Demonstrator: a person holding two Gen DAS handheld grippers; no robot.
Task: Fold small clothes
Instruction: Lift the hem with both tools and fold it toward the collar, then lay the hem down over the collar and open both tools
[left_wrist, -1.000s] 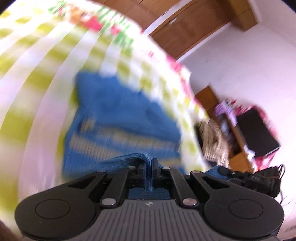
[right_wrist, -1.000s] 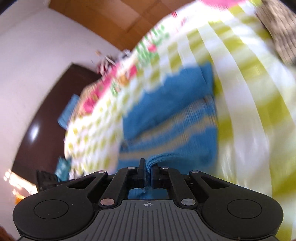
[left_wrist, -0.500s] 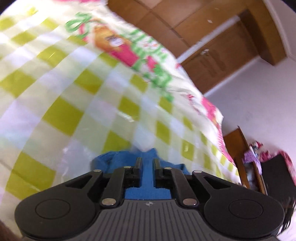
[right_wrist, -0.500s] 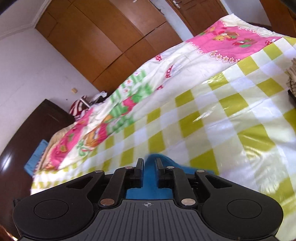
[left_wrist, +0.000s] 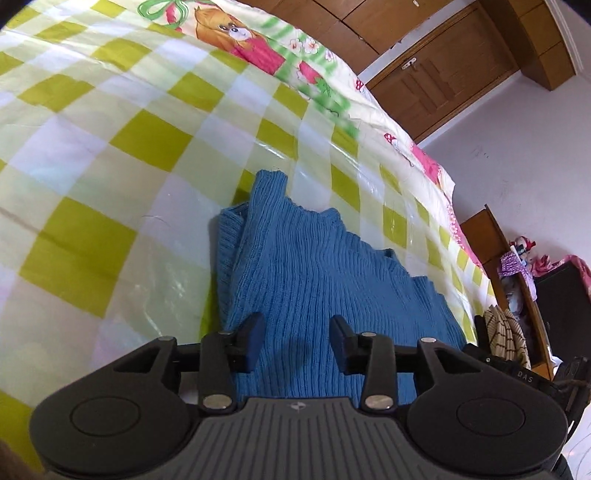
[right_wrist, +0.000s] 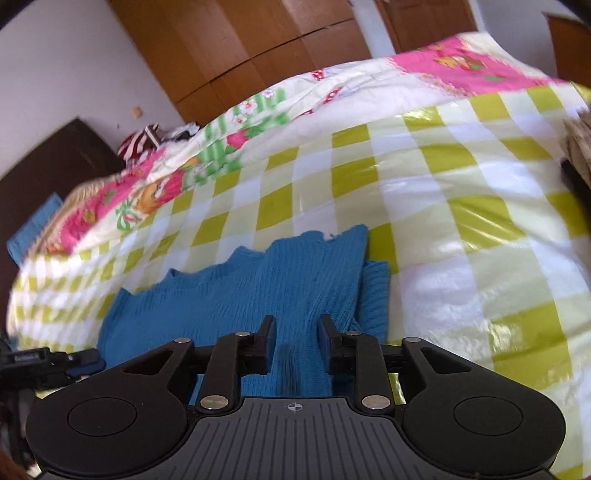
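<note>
Blue knit garment (left_wrist: 314, 266) lies folded on checked bed cover (left_wrist: 110, 147); near edge hidden under both tools. Left gripper (left_wrist: 297, 341) and right gripper (right_wrist: 294, 341): jaws just opened, apart, knit below them, unpinched. Far hem jagged. Bare cover all around; wooden wardrobe (right_wrist: 277, 44) beyond.

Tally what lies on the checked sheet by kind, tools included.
Blue knit garments: 1
Tools over it: 2, left and right, both open, nothing gripped
Total: 3
</note>
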